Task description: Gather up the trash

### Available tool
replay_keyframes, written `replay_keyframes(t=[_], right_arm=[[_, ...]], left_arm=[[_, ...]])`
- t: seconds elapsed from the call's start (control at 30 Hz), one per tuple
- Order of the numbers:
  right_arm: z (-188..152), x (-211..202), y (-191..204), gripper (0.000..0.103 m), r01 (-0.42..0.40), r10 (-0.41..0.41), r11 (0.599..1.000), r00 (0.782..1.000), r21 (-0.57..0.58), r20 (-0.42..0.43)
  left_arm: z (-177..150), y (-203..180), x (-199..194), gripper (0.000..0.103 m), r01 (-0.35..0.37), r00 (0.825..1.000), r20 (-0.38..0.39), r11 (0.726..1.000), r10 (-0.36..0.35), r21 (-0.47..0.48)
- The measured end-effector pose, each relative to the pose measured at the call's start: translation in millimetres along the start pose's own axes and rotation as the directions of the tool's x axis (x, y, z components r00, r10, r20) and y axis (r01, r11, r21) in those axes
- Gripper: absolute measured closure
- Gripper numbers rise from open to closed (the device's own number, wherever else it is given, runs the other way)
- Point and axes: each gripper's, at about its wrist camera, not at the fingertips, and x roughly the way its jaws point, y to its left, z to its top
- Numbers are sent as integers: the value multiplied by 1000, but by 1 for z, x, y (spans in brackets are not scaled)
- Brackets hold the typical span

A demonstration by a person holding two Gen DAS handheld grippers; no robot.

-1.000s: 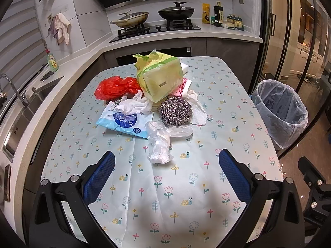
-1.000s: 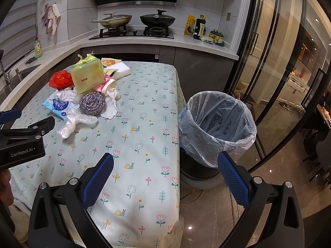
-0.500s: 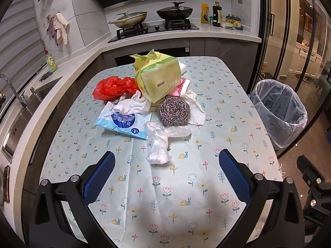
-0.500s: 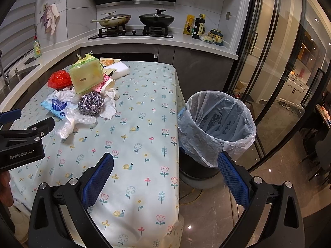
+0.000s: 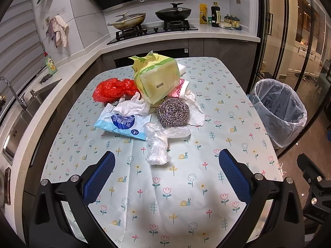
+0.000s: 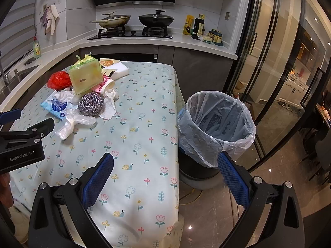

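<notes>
Your left gripper [image 5: 165, 173] hangs over the near end of the table [image 5: 186, 206], jaws spread wide, nothing btwn them. Your right gripper [image 6: 165, 173] is the same, wide apart and empty, straddling the table's rt edge w/ the bin behind it. Just ahead of the left one lies a crumpled clear plastic bag [image 5: 159, 142], nearest piece of the trash pile. Touching it behind: a blue wipes pack [image 5: 122, 124] on the left, a steel scourer [image 5: 173, 112] on the right w/ white paper towel [image 5: 195, 113] beside it. Further back, a red plastic bag [image 5: 113, 88] and a yellow-green tissue pack [image 5: 159, 78] leaning on the heap; pink item under it, prob. a cup, hard to tell. The lined trash bin [image 6: 217, 124] stands on the floor just beside the table. Far back: stove w/ two pans [image 5: 151, 18].
</notes>
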Motion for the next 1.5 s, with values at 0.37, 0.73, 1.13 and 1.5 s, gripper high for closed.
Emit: replay_keyframes(t=[0.37, 0.73, 1.13, 1.5], right_arm=[[0, -1, 0, 7, 0, 0, 1000, 1000, 1, -1], [3, 2, -3, 7, 10, -10, 1000, 1000, 2, -1], [6, 0, -5, 7, 44, -44, 999, 999, 19, 15], [6, 0, -6, 7, 38, -39, 999, 999, 32, 21]], left_arm=[[-1, 0, 0, 7, 1, 1000, 1, 1000, -1, 1], [-1, -1, 0, 7, 3, 1000, 2, 1000, -3, 0], [3, -1, 0, 7, 22, 1000, 2, 1000, -22, 1], [2, -3, -3, 7, 42, 999, 29, 999, -42, 20]])
